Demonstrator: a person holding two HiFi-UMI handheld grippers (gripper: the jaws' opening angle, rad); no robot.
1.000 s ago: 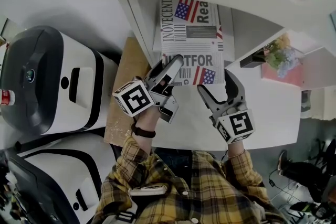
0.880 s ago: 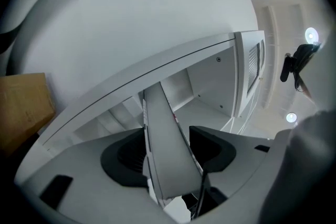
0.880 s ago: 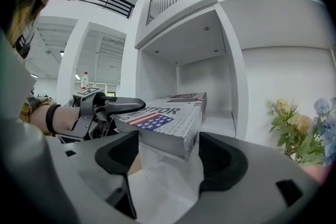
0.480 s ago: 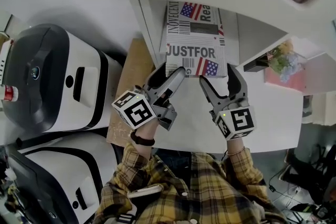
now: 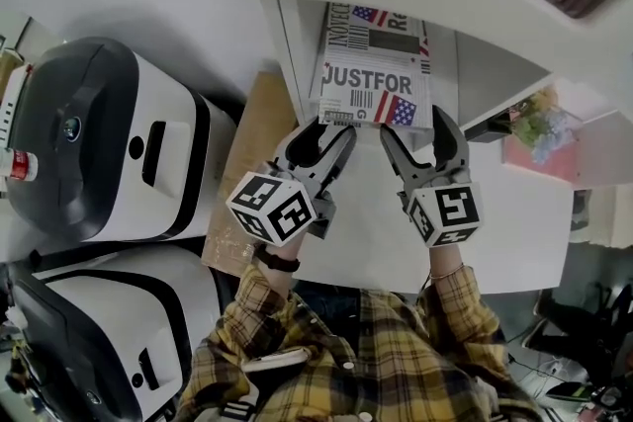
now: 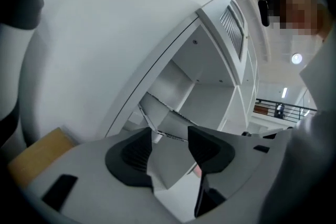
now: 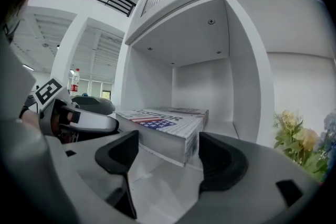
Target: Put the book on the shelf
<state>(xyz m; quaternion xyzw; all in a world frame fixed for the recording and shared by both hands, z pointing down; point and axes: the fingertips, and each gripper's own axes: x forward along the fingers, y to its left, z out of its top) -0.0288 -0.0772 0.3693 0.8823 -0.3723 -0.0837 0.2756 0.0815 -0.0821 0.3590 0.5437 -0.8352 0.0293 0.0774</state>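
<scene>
The flag-printed white paperback book (image 5: 376, 79) lies flat at the white shelf's (image 5: 475, 79) front edge. The left gripper (image 5: 324, 133) is closing loosely about the book's near corner, and the right gripper (image 5: 417, 129) is spread and empty. Push both ends evenly inward.

I see the book (image 5: 374, 79) lying flat, cover up, inside a compartment of the white shelf (image 5: 297, 44). Its cover is newspaper-styled in grey and white, with bold "JUSTFOR" lettering and two American flags (one toward each end). It sits nearer the compartment's left wall, with bare floor to its right and its near edge close to the open front.
</scene>
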